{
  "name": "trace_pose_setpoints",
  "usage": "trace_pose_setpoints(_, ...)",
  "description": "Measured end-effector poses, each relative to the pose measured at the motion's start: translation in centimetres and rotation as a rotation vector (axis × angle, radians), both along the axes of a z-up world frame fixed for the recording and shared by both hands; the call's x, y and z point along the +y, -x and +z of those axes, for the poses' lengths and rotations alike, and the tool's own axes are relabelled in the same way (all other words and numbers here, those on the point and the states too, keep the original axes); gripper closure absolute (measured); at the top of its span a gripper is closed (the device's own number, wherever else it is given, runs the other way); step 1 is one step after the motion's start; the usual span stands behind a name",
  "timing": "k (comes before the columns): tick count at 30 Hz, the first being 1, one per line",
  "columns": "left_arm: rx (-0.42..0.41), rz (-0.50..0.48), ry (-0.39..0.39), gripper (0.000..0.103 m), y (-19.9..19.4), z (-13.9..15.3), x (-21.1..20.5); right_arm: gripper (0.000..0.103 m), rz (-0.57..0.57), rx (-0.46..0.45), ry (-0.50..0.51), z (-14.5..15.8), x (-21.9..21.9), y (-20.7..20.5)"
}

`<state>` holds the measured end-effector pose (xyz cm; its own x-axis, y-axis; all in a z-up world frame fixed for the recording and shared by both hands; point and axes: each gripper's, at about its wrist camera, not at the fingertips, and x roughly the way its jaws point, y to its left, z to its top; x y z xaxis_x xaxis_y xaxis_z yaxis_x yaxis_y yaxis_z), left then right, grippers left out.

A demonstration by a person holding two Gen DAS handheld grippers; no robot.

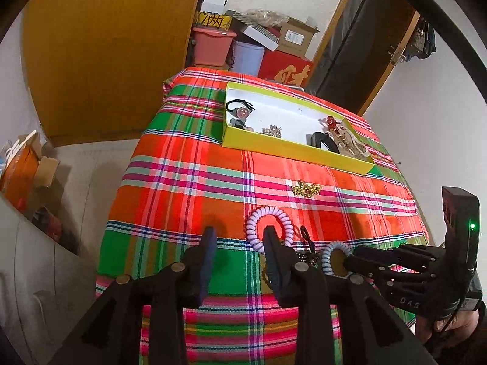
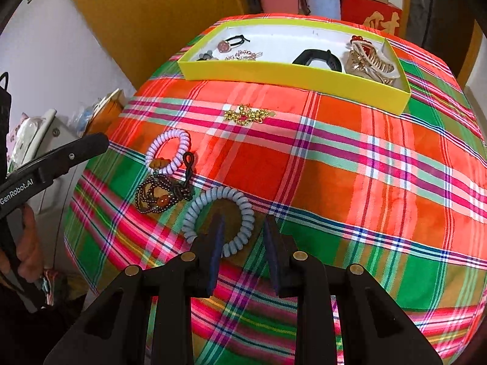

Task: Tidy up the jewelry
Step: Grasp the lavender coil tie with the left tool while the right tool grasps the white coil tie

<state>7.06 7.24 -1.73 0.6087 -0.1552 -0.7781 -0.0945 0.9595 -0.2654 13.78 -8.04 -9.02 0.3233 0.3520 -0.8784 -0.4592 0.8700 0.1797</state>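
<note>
A yellow box [image 2: 292, 76] with a white floor holds hair ties, a black band and gold clips at the far side of the plaid cloth; it also shows in the left wrist view [image 1: 264, 144]. On the cloth lie a gold bead piece [image 2: 248, 114], a lilac coil tie [image 2: 169, 152], a dark bead bracelet [image 2: 158, 196] and a blue coil tie [image 2: 220, 216]. My right gripper [image 2: 243, 225] is open, its left finger inside the blue coil's loop and the right finger outside it. My left gripper [image 1: 239, 240] is open and empty, just left of the lilac coil [image 1: 269, 228].
The plaid table [image 2: 365, 167] drops off at the left and near edges. Behind it stand a pink bucket [image 1: 213, 44], a blue bin [image 1: 248, 57] and cardboard boxes [image 1: 296, 38]. An orange door [image 1: 106, 45] is at the left. White furniture [image 1: 36, 243] stands at lower left.
</note>
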Motion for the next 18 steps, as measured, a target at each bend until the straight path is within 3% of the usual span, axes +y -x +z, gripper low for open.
trace_pose_setpoints(8,0.019,-0.024,-0.001,0.071,-1.3,-1.0,-0.7,0.077,0.035,-0.05,0.068,-0.2,1.2,0.2)
trace_pose_setpoints(10,0.023,-0.031,-0.001,0.071,-1.7,-1.2,-0.9,0.092,0.036,-0.071,0.096,-0.2,1.3,0.3)
trace_pose_setpoints(18,0.044,-0.047,-0.003,0.071,-2.7,-2.1,-1.4,0.094,0.0,-0.075,0.069,-0.2,0.0,-0.3)
